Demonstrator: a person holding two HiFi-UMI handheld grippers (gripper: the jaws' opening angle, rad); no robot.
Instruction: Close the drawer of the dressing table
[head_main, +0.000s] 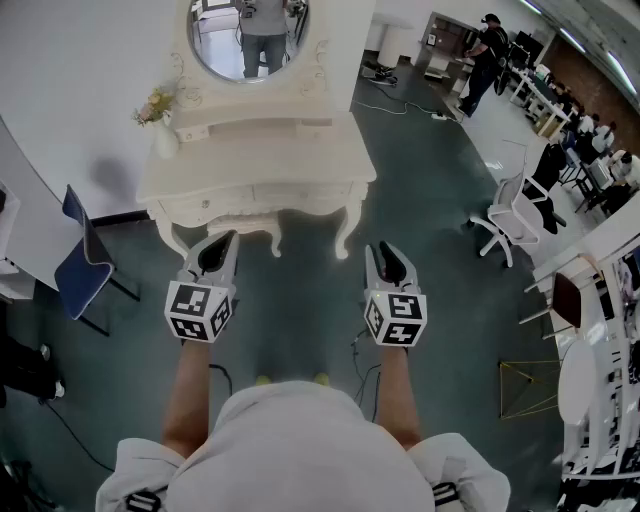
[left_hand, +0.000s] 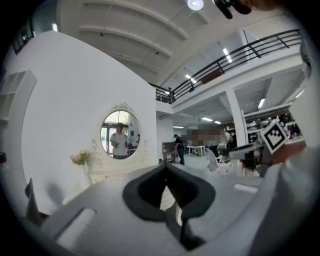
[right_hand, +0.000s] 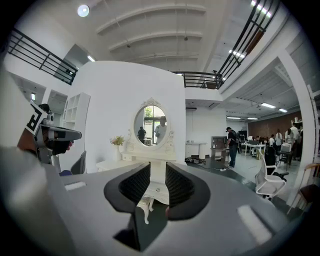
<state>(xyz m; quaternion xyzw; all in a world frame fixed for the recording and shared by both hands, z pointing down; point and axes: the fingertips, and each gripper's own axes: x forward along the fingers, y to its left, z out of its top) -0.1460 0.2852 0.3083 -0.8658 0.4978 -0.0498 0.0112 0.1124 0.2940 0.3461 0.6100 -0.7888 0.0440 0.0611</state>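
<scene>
Right gripper (head_main: 385, 258), lower right of centre, has its jaws spread with nothing between them. The left gripper (head_main: 218, 250) beside it has its tips pressed together, also empty, and both hang over the floor (head_main: 300, 310), short of the table. Beyond them, upper centre-left, stands the dressing table (head_main: 280, 160) with its drawer (head_main: 290, 192) under the top, though how far out it is I cannot tell. To close it well, come in level and square, set a jaw face near the drawer front's middle and push straight, so it does not skew.
</scene>
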